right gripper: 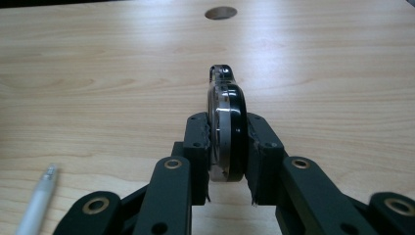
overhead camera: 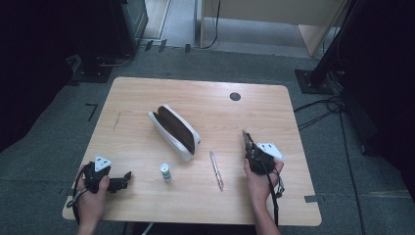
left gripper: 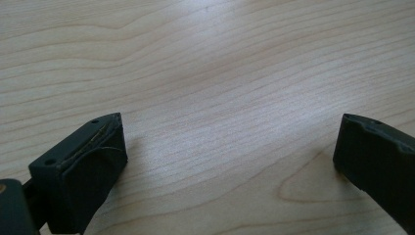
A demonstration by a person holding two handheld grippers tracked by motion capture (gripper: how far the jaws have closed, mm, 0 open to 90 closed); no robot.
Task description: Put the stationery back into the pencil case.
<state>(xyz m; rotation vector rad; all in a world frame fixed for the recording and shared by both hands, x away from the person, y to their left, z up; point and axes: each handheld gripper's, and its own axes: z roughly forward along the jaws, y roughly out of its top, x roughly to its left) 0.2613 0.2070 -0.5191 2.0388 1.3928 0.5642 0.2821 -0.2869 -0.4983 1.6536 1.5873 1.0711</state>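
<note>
My right gripper [overhead camera: 248,147] [right gripper: 229,142] is shut on a flat black-and-clear rounded object [right gripper: 227,107] [overhead camera: 244,136]. It is held on edge just above the table, at the right. At the front left corner my left gripper [overhead camera: 128,177] [left gripper: 230,142] rests low over the wood, open, with nothing but bare tabletop between its jaws. An open white pouch [overhead camera: 174,131] with a brown inside lies at the table's middle. In front of it stand a small white bottle with a green label [overhead camera: 166,172] and, to its right, a silver pen [overhead camera: 216,170] [right gripper: 36,203].
The wooden table [overhead camera: 147,93] has a round cable hole [overhead camera: 235,96] [right gripper: 220,12] near its back right. Grey carpet surrounds it, with black stands and cables at the left and right, and a light wooden panel at the back.
</note>
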